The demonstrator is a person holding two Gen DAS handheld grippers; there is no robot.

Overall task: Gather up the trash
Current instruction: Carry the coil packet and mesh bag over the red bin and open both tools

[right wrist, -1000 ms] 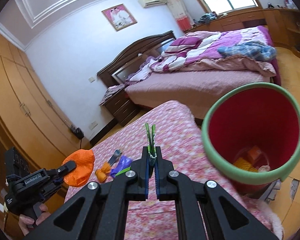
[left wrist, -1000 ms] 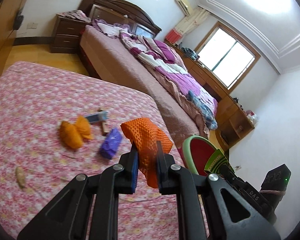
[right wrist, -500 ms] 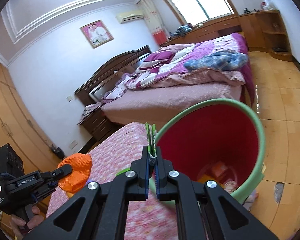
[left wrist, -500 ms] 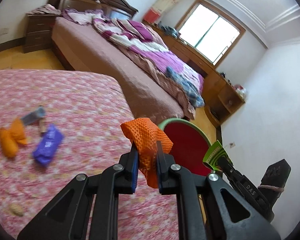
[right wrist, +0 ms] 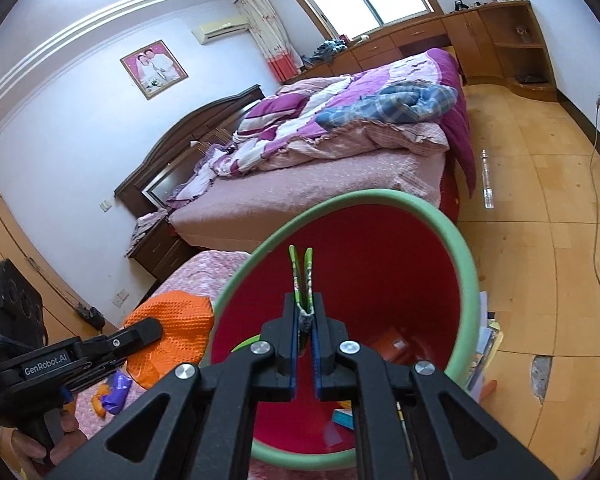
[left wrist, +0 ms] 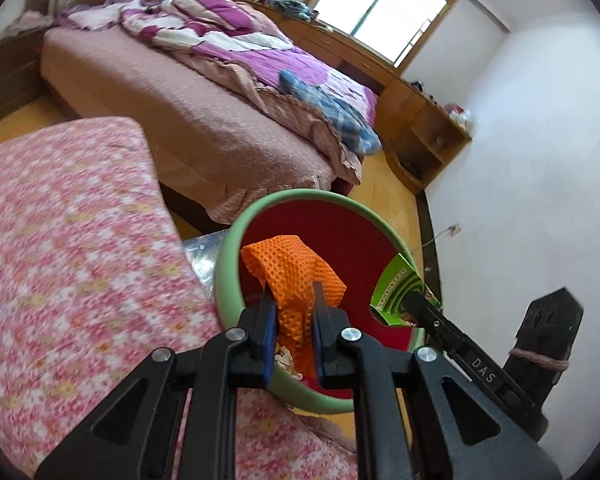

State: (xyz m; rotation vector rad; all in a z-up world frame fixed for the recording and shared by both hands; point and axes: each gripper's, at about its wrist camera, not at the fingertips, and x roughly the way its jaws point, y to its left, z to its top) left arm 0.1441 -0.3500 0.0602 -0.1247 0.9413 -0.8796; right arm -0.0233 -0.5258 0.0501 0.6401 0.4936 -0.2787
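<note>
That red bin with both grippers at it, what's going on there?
A person is collecting trash with two handheld grippers. The left gripper is shut on an orange mesh net, the right gripper on a flat green wrapper. Both are held over the open mouth of the red bin, which already holds trash. Neither has been let go.

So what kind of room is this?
It looks like a bedroom in someone's home. There is a big bed with a rumpled purple quilt, a wooden headboard and a framed photo on the wall.
</note>
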